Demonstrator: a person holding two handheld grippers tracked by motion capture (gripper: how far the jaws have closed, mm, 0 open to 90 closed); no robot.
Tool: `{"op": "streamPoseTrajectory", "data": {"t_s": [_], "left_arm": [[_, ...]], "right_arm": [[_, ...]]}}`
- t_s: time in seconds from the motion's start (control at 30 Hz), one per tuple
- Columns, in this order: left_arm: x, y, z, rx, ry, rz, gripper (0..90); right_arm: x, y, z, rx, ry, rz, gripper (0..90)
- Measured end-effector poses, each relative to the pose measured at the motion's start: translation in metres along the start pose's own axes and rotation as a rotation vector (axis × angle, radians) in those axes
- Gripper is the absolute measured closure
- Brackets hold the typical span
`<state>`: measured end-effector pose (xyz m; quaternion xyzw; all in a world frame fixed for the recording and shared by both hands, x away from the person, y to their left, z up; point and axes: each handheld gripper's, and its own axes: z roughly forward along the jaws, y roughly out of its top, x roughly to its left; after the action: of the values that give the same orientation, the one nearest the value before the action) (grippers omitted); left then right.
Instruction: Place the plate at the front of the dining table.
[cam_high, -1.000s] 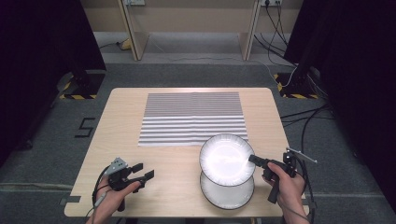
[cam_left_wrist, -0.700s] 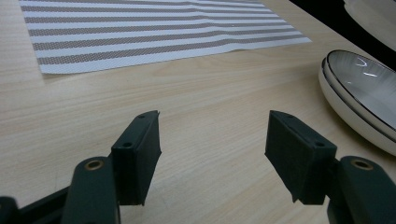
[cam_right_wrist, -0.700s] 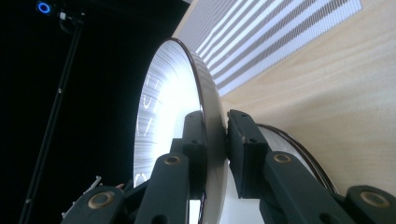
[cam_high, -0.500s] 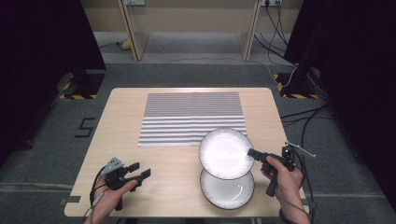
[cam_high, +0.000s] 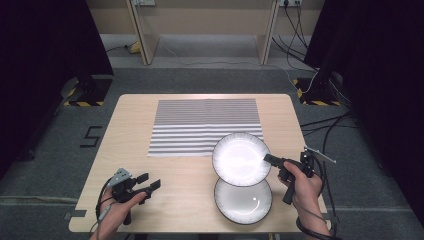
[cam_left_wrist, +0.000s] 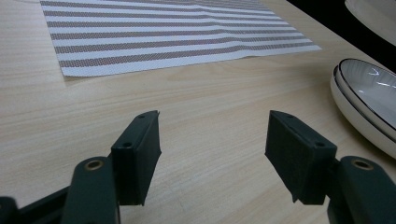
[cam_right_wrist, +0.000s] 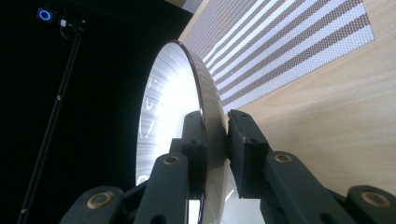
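A white plate with a dark rim hangs above the table, its far edge over the striped placemat. My right gripper is shut on the plate's right rim; in the right gripper view the plate stands on edge between my right gripper and its pads. Below it a second white plate rests on the table, and it looks like a stack of two plates in the left gripper view. My left gripper hovers open over bare wood at the front left, and my left gripper holds nothing.
The wooden table stands on a grey floor. Cables run along the floor at the right. Table legs and a wall of furniture lie beyond the far edge.
The held plate has risen off the lower plate and moved farther away toward the placemat. The left gripper has stayed where it was.
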<state>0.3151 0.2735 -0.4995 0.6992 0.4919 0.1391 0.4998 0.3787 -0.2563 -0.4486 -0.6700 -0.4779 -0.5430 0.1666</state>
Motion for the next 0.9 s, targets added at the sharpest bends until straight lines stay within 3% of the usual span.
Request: {"op": "streamPoseTrajectory", "data": {"t_s": [0.9], "left_arm": [[0.001,-0.001,0.001,0.001,-0.002,-0.009,34.9]], "right_arm": [[0.013,0.021,0.016,-0.018,-0.005,-0.004,76.6]]}}
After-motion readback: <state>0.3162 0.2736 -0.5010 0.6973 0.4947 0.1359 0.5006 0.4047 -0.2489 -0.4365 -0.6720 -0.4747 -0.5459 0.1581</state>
